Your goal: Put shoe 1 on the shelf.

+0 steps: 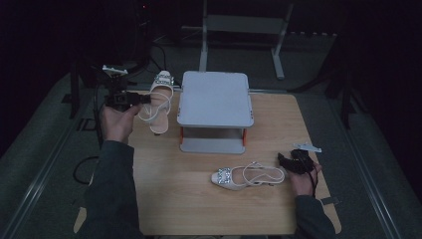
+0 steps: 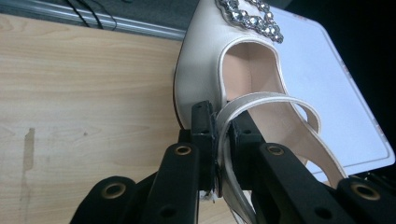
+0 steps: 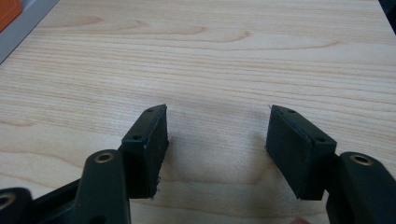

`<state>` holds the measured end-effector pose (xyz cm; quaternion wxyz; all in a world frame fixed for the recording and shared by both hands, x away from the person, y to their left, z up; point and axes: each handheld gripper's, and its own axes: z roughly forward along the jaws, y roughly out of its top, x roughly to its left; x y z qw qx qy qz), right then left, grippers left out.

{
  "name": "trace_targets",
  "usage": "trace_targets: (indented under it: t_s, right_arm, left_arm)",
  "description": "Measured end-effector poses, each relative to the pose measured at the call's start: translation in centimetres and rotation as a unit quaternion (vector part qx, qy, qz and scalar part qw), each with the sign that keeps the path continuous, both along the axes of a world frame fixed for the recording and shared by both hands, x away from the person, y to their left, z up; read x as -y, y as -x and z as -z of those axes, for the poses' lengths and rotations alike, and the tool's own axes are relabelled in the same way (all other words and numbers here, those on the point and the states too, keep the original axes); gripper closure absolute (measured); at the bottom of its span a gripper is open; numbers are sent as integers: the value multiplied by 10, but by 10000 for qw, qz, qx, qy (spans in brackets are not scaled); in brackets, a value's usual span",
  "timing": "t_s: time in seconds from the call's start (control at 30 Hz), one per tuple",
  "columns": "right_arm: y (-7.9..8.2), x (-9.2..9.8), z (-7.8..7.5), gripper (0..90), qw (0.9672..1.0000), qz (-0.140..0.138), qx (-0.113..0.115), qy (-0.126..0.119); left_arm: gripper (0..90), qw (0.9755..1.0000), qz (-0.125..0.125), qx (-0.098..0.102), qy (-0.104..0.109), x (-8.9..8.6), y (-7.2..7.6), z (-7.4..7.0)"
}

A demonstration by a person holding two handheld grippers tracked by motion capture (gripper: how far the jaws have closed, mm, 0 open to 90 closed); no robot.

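- My left claw [image 2: 219, 133] was clamped on the thin strap of a white sandal [image 1: 160, 102], holding it near the desk's [image 1: 164, 209] far left corner, just beside the grey stand [image 1: 215, 97].
- My right claw [image 3: 217, 140] stood open with bare wood between its jaws, close to the desk's right edge.
- A second white sandal [image 1: 246, 176] lay on its side towards the near edge, near my right claw.
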<state>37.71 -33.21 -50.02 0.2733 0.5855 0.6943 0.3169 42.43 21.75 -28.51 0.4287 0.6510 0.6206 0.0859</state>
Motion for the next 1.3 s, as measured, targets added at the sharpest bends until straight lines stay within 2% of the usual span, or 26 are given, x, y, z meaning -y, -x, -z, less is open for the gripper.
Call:
trace_targets:
  t_s: [0.4, 0.67, 0.83, 1.17, 1.3]
  right_arm:
    - [0, 0, 0, 386, 10000, 5, -5, -9]
    - [0, 0, 0, 386, 10000, 4, -9, 2]
    - [0, 0, 0, 386, 10000, -2, -13, -3]
    - [-1, 1, 0, 386, 10000, -7, -8, -36]
    - [-1, 2, 0, 386, 10000, -5, 2, -45]
  left_arm:
    - [835, 9998, 74, 89, 168, 19, -12, -15]
    - [835, 9992, 127, 167, 337, 38, -25, -29]
    - [835, 9984, 247, 125, 489, 53, -36, -25]
    - [834, 9982, 296, -63, 521, 81, -63, -15]
    - [834, 9972, 352, -172, 633, 89, -73, -11]
